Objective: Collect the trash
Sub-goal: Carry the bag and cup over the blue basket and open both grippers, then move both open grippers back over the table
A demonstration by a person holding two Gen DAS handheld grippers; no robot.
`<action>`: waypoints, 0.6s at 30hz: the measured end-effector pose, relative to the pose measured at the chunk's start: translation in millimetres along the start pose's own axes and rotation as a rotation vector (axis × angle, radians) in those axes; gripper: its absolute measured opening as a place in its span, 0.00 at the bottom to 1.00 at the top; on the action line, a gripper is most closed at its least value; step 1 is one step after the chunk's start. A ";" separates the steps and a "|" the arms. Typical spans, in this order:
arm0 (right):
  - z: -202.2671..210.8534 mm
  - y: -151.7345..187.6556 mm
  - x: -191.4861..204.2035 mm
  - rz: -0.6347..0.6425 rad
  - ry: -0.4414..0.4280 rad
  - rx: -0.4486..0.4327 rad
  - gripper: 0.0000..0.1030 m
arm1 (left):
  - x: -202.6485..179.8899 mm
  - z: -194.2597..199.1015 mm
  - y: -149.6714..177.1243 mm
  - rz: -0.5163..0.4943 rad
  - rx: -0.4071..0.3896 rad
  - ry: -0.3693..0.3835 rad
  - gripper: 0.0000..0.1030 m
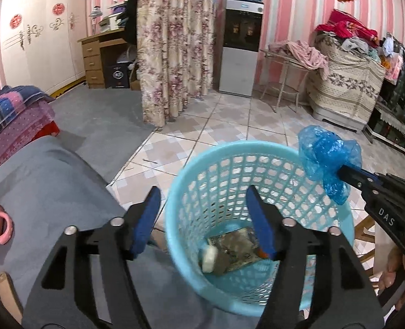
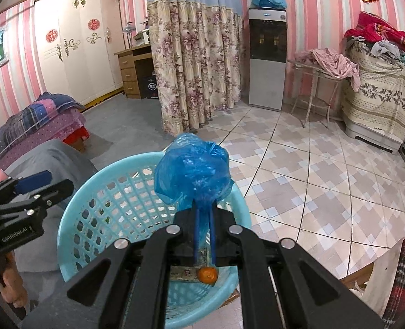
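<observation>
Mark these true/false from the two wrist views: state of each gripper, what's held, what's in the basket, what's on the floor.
1. The right gripper is shut on a crumpled blue plastic bag. True.
2. The left gripper is clamped on the rim of the light blue plastic lattice basket. False: it is open with nothing between its fingers, above the basket.
3. The basket is empty. False: a small orange fruit, a flat printed wrapper and a pale roundish item lie at its bottom.
4. The blue bag is near the basket's rim, not at its bottom. True.
5. The basket stands beside a grey cloth-covered surface. True.
</observation>
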State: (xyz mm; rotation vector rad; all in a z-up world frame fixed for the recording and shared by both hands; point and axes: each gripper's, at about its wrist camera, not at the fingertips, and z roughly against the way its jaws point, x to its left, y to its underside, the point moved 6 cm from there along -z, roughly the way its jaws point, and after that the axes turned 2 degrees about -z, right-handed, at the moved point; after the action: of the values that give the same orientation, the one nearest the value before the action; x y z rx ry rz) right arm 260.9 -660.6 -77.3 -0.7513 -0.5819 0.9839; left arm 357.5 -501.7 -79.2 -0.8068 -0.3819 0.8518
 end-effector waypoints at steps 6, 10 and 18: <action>-2.4 2.7 13.3 0.012 -0.005 0.002 0.06 | 30.9 26.0 1.0 0.025 -0.047 -0.091 0.83; -7.6 8.0 22.7 -0.022 -0.005 0.002 0.06 | 53.2 41.6 4.6 0.060 -0.051 -0.115 0.85; -17.6 16.7 42.9 -0.002 -0.008 0.036 0.18 | 108.3 76.6 15.9 0.157 -0.081 -0.188 0.91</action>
State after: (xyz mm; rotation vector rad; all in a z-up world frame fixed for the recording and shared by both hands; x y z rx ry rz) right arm 284.2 -621.7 -96.8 -0.7149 -0.5701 0.9937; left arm 370.5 -373.8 -42.6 -0.8423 -0.5272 1.0688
